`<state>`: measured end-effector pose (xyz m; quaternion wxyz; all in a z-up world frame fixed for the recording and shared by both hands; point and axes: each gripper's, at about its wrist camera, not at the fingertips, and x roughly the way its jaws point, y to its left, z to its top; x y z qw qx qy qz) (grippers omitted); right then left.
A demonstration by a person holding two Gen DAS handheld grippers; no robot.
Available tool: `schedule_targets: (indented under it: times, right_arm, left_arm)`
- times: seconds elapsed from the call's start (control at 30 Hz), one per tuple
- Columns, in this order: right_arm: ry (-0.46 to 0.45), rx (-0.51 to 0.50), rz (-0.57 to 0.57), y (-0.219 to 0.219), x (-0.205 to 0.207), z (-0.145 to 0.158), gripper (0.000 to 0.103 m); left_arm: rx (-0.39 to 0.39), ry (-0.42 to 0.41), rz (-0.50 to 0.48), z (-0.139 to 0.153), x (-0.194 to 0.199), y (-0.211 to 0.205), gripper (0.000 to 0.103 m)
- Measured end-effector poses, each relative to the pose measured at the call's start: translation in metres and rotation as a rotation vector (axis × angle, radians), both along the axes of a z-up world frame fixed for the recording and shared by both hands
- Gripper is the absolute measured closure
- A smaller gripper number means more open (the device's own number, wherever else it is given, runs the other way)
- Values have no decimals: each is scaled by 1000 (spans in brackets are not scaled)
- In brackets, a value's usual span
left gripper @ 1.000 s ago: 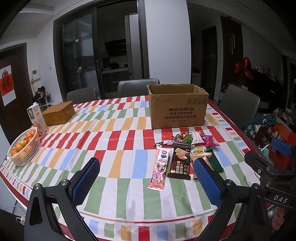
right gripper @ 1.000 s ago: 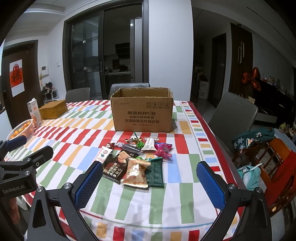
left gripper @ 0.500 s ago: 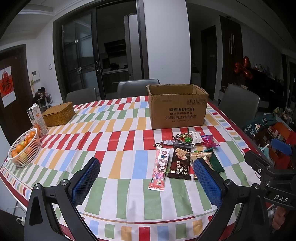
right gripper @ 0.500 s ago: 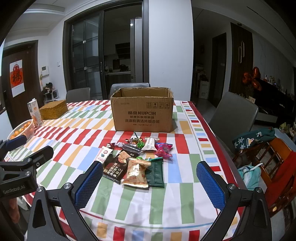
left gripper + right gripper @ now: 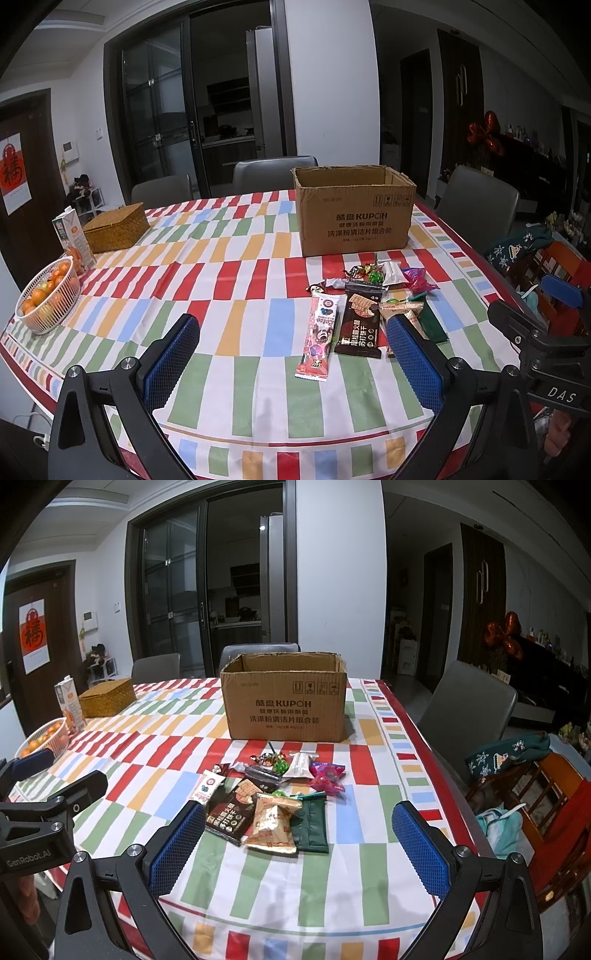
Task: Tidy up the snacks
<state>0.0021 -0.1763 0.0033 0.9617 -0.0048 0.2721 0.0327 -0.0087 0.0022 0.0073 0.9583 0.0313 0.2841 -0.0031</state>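
On the desk (image 5: 258, 369) with its striped multicoloured cloth, a white wire basket of oranges (image 5: 48, 299) sits far left beside a juice carton (image 5: 72, 236) and a woven straw box (image 5: 116, 227). The left tongs (image 5: 291, 362) hang wide apart, empty. Right of centre, the pile of assorted snack packets (image 5: 273, 794) lies just before the open brown cardboard box (image 5: 286, 701). The right tongs (image 5: 299, 843) gape wide, empty, over the near edge.

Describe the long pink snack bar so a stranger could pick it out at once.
Find the open cardboard box on the striped tablecloth; a cluster of snacks lies in front of it. The long pink snack bar lies at the cluster's left edge, beside a dark brown cracker packet. It is the only long, narrow pink wrapper there.
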Motion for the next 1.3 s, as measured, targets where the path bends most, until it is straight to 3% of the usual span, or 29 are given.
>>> schedule_targets:
  times: [0.57,1.0,1.3]
  right_arm:
    - [30,-7,13,9,3,-9,1]
    - [134,-13,32,17,33,-31,1]
    - [207,-33,55,30,68,-57,5]
  left_arm:
    - [-1,21,-12,-7,4,-1,0]
    - [21,88,-37,-37,41,4,0]
    - [13,169,-81,-67,81,4,14]
